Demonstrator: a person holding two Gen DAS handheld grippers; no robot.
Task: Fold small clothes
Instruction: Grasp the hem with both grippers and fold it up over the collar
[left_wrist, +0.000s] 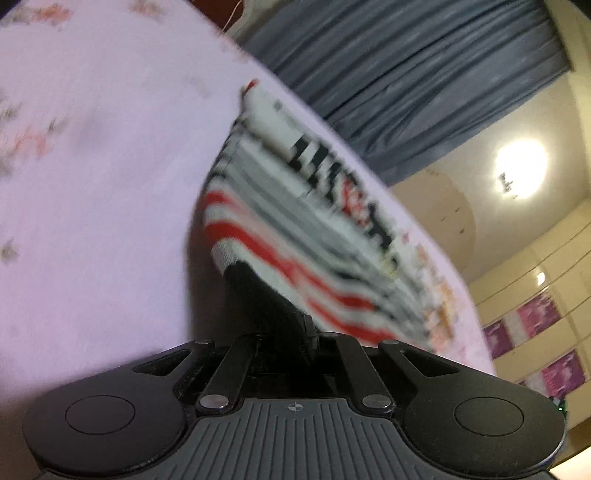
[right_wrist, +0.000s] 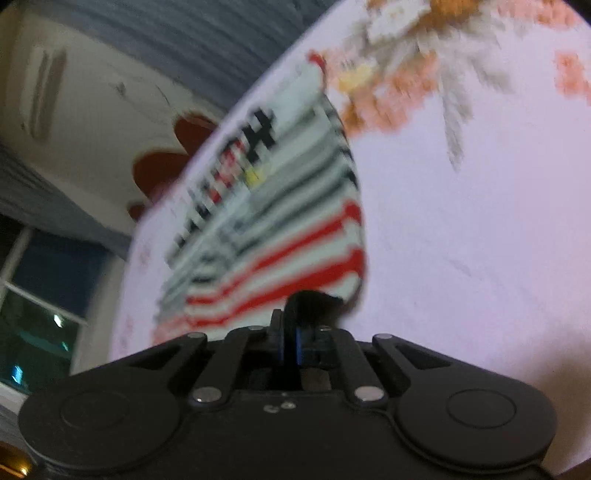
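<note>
A small striped garment (left_wrist: 295, 221) in red, white, grey and black lies on a pale pink floral cloth (left_wrist: 92, 184). Black and red lettering runs along its far part. In the left wrist view my left gripper (left_wrist: 240, 267) is shut on the garment's near left corner, which is lifted off the cloth. The right wrist view shows the same garment (right_wrist: 277, 229), with my right gripper (right_wrist: 314, 295) shut on its near right corner at the red-striped hem. Both views are blurred by motion.
The pink cloth (right_wrist: 461, 240) carries an orange and white flower print (right_wrist: 399, 66). Grey curtains (left_wrist: 406, 81) hang beyond the far edge. A ceiling lamp (left_wrist: 521, 170) and wardrobe doors (left_wrist: 535, 321) show to the right, and a dark window (right_wrist: 40, 306) to the left.
</note>
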